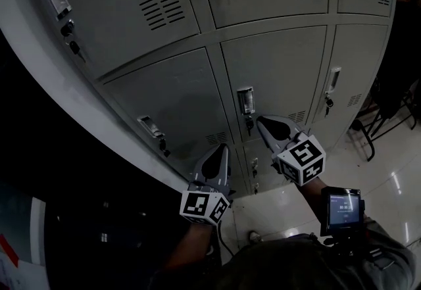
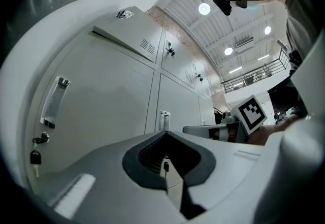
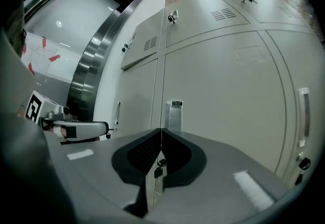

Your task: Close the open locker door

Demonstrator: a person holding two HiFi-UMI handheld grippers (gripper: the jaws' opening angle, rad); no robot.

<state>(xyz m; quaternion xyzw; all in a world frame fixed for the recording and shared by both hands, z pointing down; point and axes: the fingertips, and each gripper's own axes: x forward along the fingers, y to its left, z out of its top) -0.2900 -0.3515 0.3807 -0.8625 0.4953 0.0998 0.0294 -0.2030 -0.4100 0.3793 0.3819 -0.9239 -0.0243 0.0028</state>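
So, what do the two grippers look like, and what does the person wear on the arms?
Both the left gripper and the right gripper are light grey, with two tapered jaws lined inside with dark ribbed pads. Each carries a white cube with black square markers at its back. A black device with a small screen sits near the right wrist, by a grey sleeve.

The glossy tiled floor (image 1: 389, 180) carries the grey lockers (image 1: 276, 65) and a dark chair (image 1: 383, 116).
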